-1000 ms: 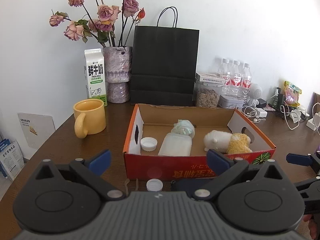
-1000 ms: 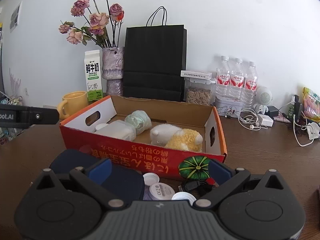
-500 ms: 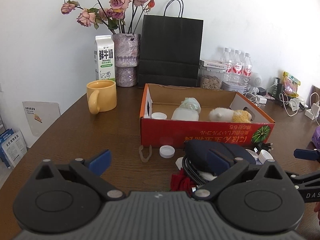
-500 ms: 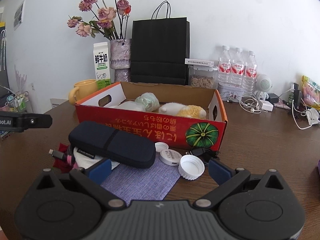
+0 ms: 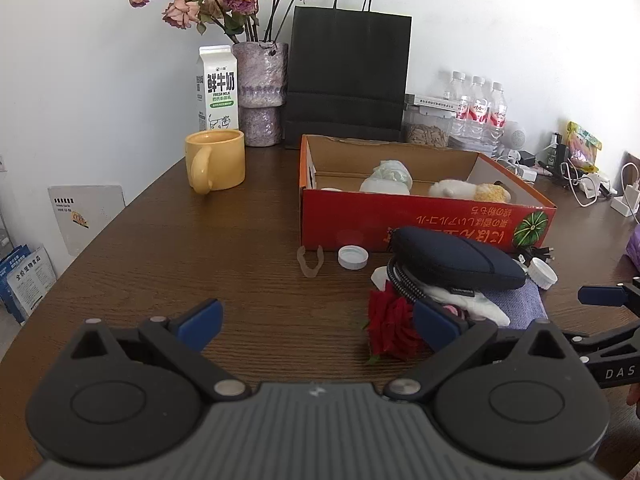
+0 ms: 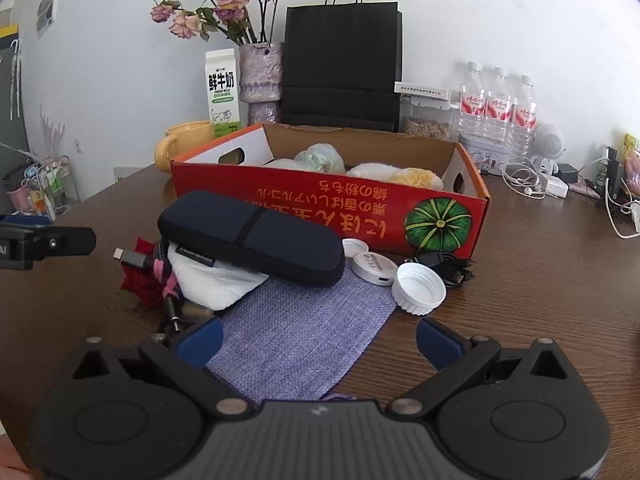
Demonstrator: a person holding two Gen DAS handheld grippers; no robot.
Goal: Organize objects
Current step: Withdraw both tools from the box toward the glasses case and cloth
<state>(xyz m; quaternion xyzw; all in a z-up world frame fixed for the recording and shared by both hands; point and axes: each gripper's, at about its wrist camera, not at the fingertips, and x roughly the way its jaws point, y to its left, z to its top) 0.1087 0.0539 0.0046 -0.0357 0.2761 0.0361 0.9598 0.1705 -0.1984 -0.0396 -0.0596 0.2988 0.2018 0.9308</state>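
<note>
The dark blue zip case (image 6: 252, 236) lay on the wooden table (image 5: 200, 248) just in front of the red cardboard box (image 6: 332, 208), propped on a white cloth (image 6: 212, 280) and a purple fabric mat (image 6: 296, 340). A red rose (image 5: 394, 322) lay at its left; white bottle caps (image 6: 418, 288) lay at its right. Your left gripper (image 5: 316, 322) was spread wide and held nothing. Your right gripper (image 6: 318, 338) was likewise wide apart and empty, above the mat.
</note>
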